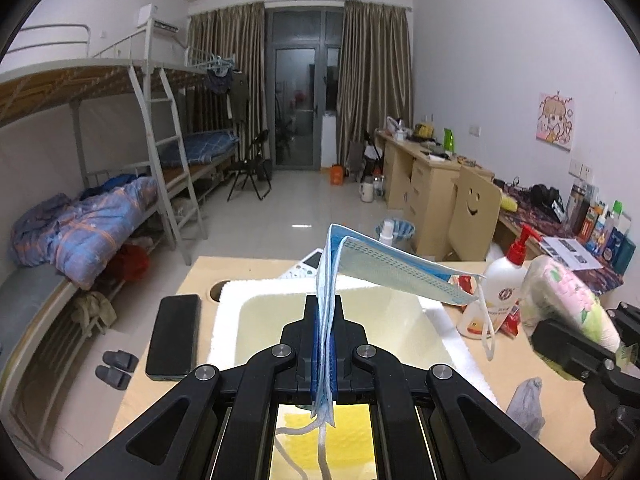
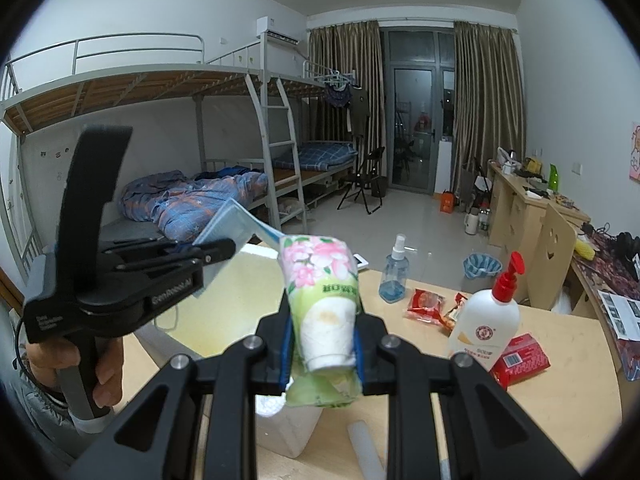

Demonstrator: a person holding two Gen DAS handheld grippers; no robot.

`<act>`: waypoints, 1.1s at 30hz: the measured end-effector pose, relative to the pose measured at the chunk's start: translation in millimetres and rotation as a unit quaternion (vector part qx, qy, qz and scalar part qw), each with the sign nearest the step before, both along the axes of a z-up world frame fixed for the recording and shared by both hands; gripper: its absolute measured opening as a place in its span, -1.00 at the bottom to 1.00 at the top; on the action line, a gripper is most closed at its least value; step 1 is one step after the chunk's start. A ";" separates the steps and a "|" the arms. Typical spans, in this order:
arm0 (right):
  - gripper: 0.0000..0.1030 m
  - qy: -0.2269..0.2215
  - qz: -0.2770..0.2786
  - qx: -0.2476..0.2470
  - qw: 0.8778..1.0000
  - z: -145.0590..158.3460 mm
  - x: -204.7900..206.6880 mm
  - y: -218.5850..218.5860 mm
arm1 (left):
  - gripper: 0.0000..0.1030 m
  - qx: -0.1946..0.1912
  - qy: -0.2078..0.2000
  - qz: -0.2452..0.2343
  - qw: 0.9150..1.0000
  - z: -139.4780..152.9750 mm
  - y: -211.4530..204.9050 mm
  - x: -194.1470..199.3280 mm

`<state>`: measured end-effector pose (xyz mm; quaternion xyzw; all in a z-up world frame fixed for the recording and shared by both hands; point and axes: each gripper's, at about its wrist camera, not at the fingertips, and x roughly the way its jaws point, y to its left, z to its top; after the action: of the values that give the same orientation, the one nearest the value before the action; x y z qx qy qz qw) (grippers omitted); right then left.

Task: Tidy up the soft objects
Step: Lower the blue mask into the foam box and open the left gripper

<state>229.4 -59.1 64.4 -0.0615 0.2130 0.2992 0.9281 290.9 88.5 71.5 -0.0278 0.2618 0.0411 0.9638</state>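
Note:
My left gripper (image 1: 325,316) is shut on a blue face mask (image 1: 384,268) and holds it above a white foam box (image 1: 236,320) with a yellowish inside; the mask folds over to the right and its ear loops dangle. In the right wrist view the left gripper (image 2: 224,250) and mask (image 2: 236,224) hover over the same box (image 2: 240,296). My right gripper (image 2: 322,344) is shut on a floral tissue pack (image 2: 320,280), held above the box's right corner. The pack also shows in the left wrist view (image 1: 568,300).
On the wooden table (image 2: 560,420) stand a white pump bottle (image 2: 488,328), red snack packets (image 2: 520,354), a clear spray bottle (image 2: 396,276). A black phone (image 1: 174,336) lies left of the box, a grey cloth (image 1: 528,400) to its right. Bunk beds stand left, desks right.

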 end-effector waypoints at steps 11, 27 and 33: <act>-0.47 0.001 0.001 -0.002 1.000 -0.3 3.9 0.6 | -0.92 0.014 0.001 0.008 1.000 -7.6 -3.7 5.5; -0.46 0.003 -0.002 0.001 1.000 -5.1 6.7 -1.3 | 0.76 0.041 -0.016 0.034 0.998 -17.8 -8.3 0.8; -0.46 0.006 -0.001 0.000 1.000 -6.2 7.9 -0.6 | 0.76 0.037 -0.012 0.031 0.999 -18.8 -8.1 -1.5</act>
<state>237.3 -59.6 58.2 -0.0594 0.2186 0.2984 0.9271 289.4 80.5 52.7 -0.0008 0.2473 0.0804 0.9656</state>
